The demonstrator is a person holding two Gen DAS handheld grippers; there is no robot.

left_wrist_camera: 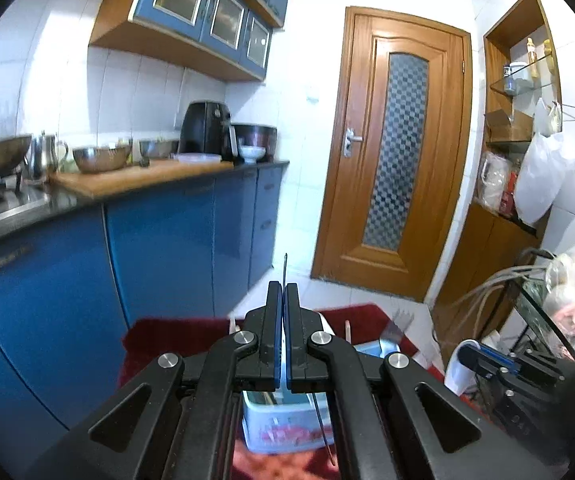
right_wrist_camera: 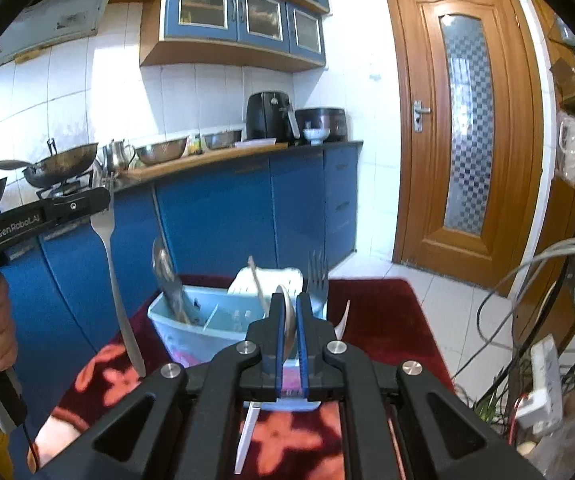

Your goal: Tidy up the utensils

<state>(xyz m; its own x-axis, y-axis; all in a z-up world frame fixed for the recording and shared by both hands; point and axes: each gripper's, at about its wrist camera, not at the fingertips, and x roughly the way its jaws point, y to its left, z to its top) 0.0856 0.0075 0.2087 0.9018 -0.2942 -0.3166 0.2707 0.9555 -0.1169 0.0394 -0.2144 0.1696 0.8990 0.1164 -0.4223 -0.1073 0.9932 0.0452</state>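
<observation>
Fork [right_wrist_camera: 107, 232] hangs clenched in left gripper [right_wrist_camera: 105, 196], left of the bin [right_wrist_camera: 191, 328]. Right gripper [right_wrist_camera: 289, 308], above the bin, grasps what appears a spoon [right_wrist_camera: 288, 320].

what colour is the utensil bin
Light blue, the utensil bin shows best in the right wrist view, standing on the red floral cloth.

White lettering "GenRobot.AI" runs along the side of the black plastic left gripper [right_wrist_camera: 105, 196]; no other writing in either view is legible
</observation>
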